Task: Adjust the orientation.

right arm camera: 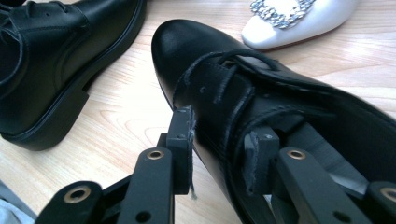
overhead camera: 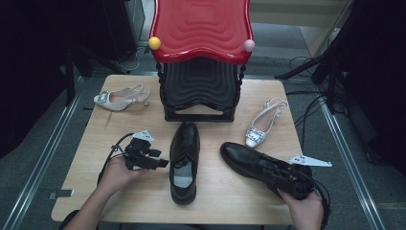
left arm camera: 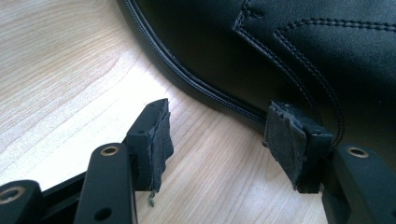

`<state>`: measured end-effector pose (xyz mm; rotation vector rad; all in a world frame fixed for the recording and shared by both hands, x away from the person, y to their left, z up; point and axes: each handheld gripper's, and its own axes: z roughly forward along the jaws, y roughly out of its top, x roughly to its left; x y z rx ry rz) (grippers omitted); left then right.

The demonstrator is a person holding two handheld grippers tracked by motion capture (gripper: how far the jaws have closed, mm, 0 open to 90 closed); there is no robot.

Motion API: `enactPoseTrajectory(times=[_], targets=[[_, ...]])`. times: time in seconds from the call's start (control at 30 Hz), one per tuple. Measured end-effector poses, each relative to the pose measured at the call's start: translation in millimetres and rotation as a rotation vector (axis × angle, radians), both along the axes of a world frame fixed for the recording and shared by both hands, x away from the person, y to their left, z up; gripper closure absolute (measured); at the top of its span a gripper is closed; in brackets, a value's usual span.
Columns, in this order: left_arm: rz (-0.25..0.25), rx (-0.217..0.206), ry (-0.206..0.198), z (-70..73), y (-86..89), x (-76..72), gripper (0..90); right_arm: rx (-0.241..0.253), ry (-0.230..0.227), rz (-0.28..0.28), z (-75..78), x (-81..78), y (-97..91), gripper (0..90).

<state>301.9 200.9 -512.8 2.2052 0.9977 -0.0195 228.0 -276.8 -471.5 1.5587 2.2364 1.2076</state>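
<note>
Right gripper [overhead camera: 273, 171] straddles the side wall of the right black shoe [overhead camera: 249, 160], one jaw outside, one inside the opening, its pads not clearly pressing. Left gripper [overhead camera: 160, 163] stands with jaws apart and nothing between them, just beside the middle black shoe [overhead camera: 186, 158]. On the table [overhead camera: 86, 158] lie two black shoes and two pale heeled shoes, one far left [overhead camera: 119, 99], one right [overhead camera: 263, 127], before a red-topped stool [overhead camera: 201, 28]. Left gripper view shows welt stitching [left arm camera: 205, 88]; right gripper view shows the pale shoe's jewelled buckle [right arm camera: 280, 11].
</note>
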Motion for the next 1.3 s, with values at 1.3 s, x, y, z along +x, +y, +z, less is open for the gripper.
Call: enactPoseTrajectory(times=[1.3], targets=[[0.0, 0.001, -0.01, 0.3, -0.1, -0.7, 40.8, -0.243, 0.147, -0.202, -20.6, -17.5, -84.8, 90.0]])
